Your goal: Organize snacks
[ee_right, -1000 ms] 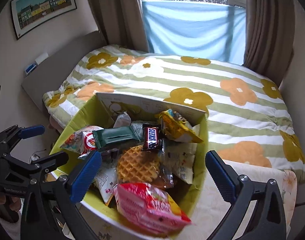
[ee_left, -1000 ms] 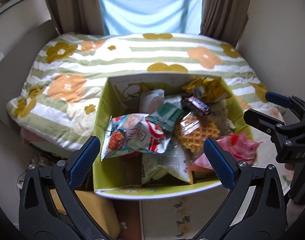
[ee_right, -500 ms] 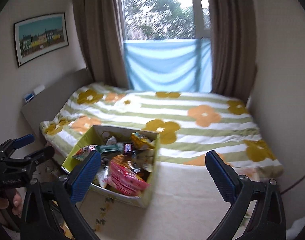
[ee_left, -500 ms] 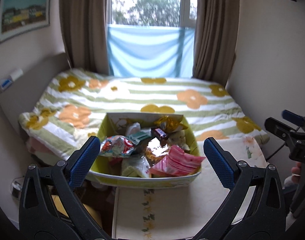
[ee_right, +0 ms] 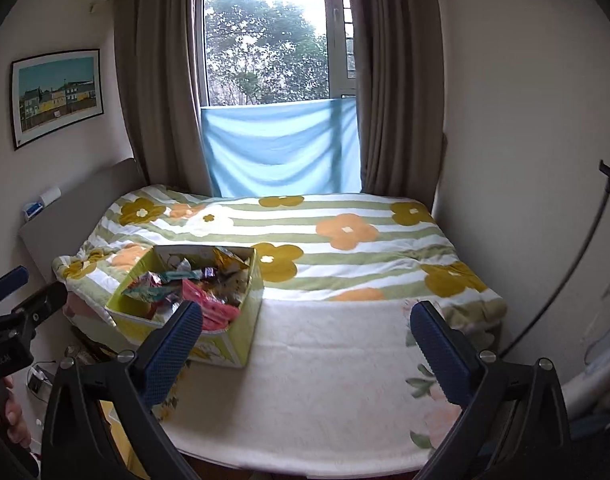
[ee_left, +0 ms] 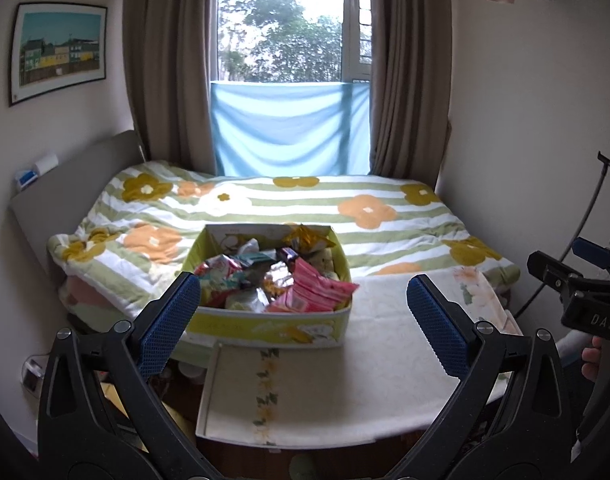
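Note:
A yellow-green cardboard box [ee_left: 265, 330] full of mixed snack packets stands on a white floral cloth [ee_left: 345, 392] at the foot of a bed. A pink packet [ee_left: 313, 290] lies on top at the front right, a gold packet [ee_left: 305, 237] at the back. The box also shows in the right wrist view [ee_right: 221, 350], at the left. My left gripper [ee_left: 305, 330] is open and empty, held back from the box. My right gripper [ee_right: 305, 348] is open and empty, over the cloth to the right of the box.
The bed carries a green-striped quilt with orange and yellow flowers [ee_left: 345, 216]. A grey headboard [ee_left: 65, 200] stands at the left, a curtained window [ee_left: 289, 60] behind, a wall at the right. Clutter lies on the floor at the left [ee_left: 37, 376].
Both grippers have pulled back and up from just above the box, so the whole room now shows. Both stay open and empty. The box has not moved.

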`<action>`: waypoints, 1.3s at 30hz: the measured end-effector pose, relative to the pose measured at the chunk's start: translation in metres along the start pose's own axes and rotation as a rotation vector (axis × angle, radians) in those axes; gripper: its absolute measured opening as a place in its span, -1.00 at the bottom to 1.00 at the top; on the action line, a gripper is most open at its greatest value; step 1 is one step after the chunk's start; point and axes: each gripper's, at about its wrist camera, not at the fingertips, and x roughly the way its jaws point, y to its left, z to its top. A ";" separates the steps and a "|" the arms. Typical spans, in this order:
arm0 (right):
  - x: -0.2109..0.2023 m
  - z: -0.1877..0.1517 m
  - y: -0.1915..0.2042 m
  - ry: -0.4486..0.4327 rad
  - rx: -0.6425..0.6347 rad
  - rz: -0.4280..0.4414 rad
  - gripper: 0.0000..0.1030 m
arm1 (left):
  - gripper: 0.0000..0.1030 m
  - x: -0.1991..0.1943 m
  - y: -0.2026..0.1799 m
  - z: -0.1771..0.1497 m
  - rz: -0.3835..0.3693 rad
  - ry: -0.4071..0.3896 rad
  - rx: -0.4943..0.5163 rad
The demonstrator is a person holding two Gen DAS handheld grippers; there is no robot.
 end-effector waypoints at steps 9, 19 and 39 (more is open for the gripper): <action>-0.013 -0.011 -0.005 -0.017 0.009 -0.029 0.99 | 0.99 -0.012 -0.007 -0.007 -0.004 -0.016 0.016; -0.018 -0.013 -0.003 -0.021 0.013 -0.039 0.99 | 0.99 -0.011 -0.011 -0.006 -0.006 -0.012 0.015; -0.018 -0.013 -0.004 -0.027 0.033 -0.040 1.00 | 0.99 -0.007 -0.012 -0.004 0.005 -0.013 0.028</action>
